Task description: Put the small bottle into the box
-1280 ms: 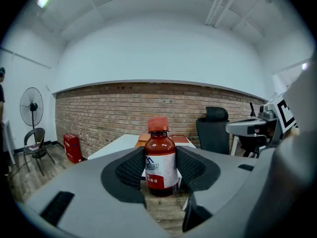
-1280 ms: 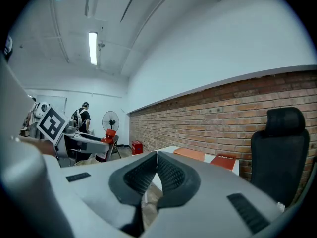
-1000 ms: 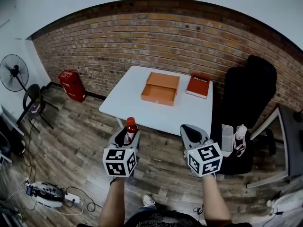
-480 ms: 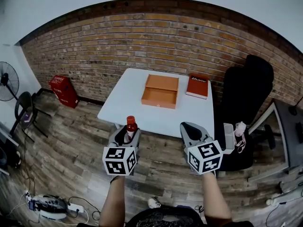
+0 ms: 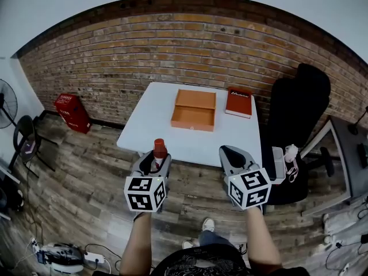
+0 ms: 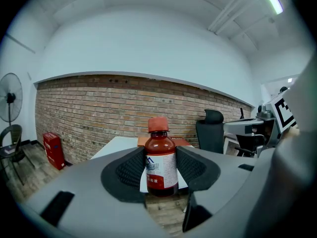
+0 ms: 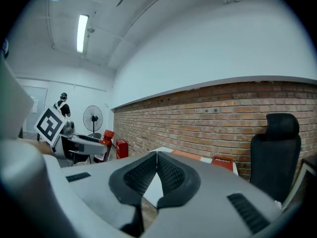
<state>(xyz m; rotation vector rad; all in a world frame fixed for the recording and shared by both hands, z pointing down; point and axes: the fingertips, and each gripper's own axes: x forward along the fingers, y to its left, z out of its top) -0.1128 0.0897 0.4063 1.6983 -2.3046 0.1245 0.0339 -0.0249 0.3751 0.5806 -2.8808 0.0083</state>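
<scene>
A small brown bottle (image 6: 160, 162) with a red cap and a white label stands upright between the pads of my left gripper (image 6: 161, 170), which is shut on it. In the head view the small bottle (image 5: 158, 151) sticks up from the left gripper (image 5: 155, 164), just short of the near edge of the white table (image 5: 155, 128). The open orange box (image 5: 194, 109) lies on that table farther ahead. My right gripper (image 5: 230, 158) hangs beside the left one; its jaws meet with nothing between them in the right gripper view (image 7: 156, 175).
A red book (image 5: 240, 102) lies on the table right of the box. A black office chair (image 5: 296, 125) stands at the table's right side. A red case (image 5: 70, 112) leans on the brick wall at left, and a fan (image 5: 6, 102) stands farther left.
The view has shifted slightly toward the table; both grippers keep their places in the frame, and the bottle stays held in the left one.
</scene>
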